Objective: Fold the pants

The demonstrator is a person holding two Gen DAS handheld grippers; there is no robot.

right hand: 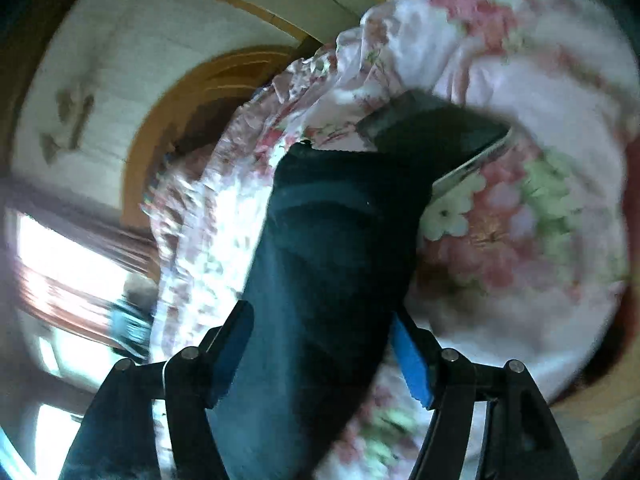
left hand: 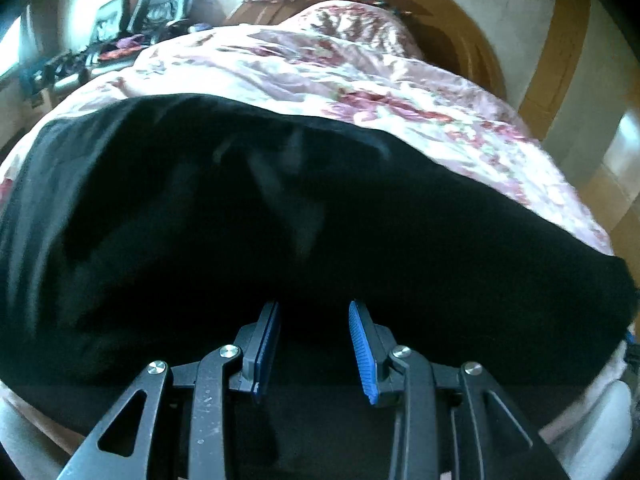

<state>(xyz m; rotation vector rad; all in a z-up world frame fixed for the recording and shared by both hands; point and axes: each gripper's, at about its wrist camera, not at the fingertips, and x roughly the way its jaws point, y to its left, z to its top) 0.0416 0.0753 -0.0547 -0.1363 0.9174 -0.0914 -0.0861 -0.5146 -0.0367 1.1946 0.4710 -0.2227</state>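
Observation:
Dark pants (left hand: 280, 220) lie spread across a bed with a pink floral cover (left hand: 360, 80). My left gripper (left hand: 314, 308) is open, its blue pads apart, low over the near edge of the pants with nothing between them. In the right wrist view the pants (right hand: 332, 240) run as a long dark strip away from the camera, between the fingers. My right gripper (right hand: 320, 320) is open wide, its blue pads on either side of the fabric. A folded end of the pants lies at the far end. The view is blurred.
A wooden headboard (left hand: 460, 20) curves behind the bed. A dark flat object with a light edge (right hand: 460, 148) lies on the floral cover (right hand: 520, 220) at the pants' far end. A bright window and cluttered furniture (left hand: 120, 28) are at far left. Floor tiles (left hand: 612, 160) show at right.

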